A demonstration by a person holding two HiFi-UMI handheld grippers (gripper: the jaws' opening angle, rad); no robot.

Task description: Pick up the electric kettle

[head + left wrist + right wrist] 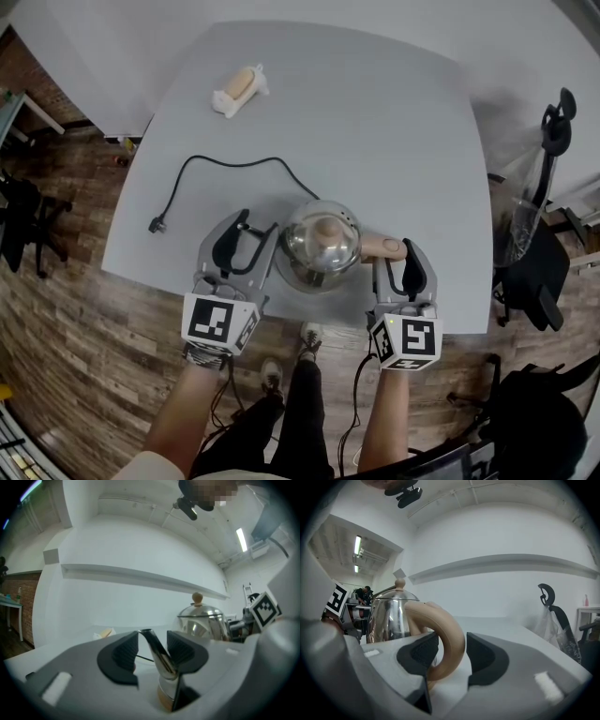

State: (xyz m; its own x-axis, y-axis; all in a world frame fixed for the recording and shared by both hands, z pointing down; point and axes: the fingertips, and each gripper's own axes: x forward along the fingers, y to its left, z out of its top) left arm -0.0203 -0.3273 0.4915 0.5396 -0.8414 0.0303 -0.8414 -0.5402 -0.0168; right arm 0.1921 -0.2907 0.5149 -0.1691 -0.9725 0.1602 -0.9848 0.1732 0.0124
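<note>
I found the electric kettle [319, 246] standing on the grey table [403, 122], close to its near edge and between my two tools. The left gripper [153, 644] stood part open with the steel spout [158, 656] between its pads and a clear gap on one side. The right gripper [453, 646] likewise straddled the tan handle [449, 634], a sliver short of clamping. Neither had hold. Risks noted: a lift by the slick, tapered spout could slip or tip the body, and the power cord [225, 164], running from the kettle to its loose plug [157, 225], might drag. A small beige-and-white object [238, 89] lay well apart at the far corner. Nothing obstructed the lift.
</note>
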